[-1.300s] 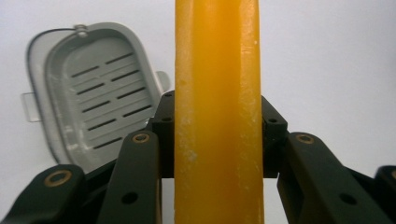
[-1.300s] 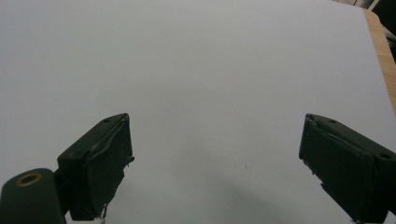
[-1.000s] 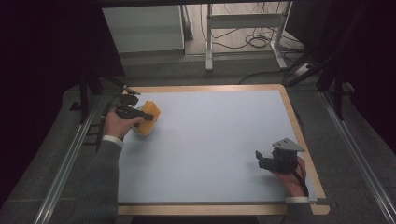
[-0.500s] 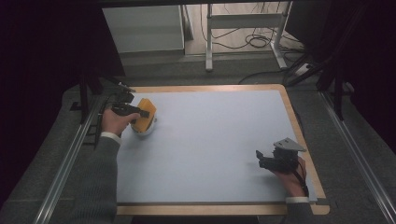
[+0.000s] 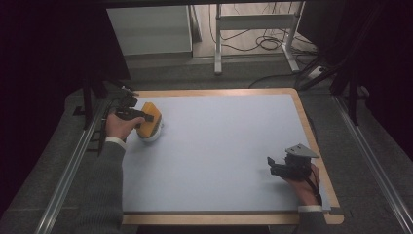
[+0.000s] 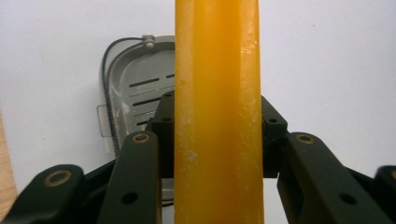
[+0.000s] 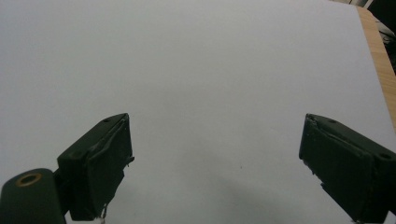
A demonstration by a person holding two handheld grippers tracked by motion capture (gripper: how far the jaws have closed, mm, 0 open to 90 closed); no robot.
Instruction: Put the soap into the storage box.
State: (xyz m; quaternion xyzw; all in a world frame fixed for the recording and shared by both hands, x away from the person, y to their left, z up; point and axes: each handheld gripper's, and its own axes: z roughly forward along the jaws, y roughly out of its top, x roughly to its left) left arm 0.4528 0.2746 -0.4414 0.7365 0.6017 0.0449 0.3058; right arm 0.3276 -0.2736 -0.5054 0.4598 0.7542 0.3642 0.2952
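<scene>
The yellow sponge (image 6: 217, 112) stands on edge, clamped between the jaws of the left gripper (image 5: 141, 116), above a metal dish (image 6: 135, 88) at the mat's (image 5: 219, 146) far left corner. The right gripper (image 7: 215, 168) rests near the mat's right edge, jaws wide apart with nothing between them.

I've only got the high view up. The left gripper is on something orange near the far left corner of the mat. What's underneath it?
Observer: In the left gripper view, a slotted metal tray with a wire rim lies on the mat right beneath the yellow-orange sponge.
Operator: Is the sponge actually gripped?
Observer: Yes. The left gripper has both jaws pressed against the sponge's flat sides, and the sponge stands on edge between them.
Operator: And the right gripper, is it holding anything?
Observer: No. In the right gripper view, the right gripper has its jaws wide apart with bare mat between them.
</scene>
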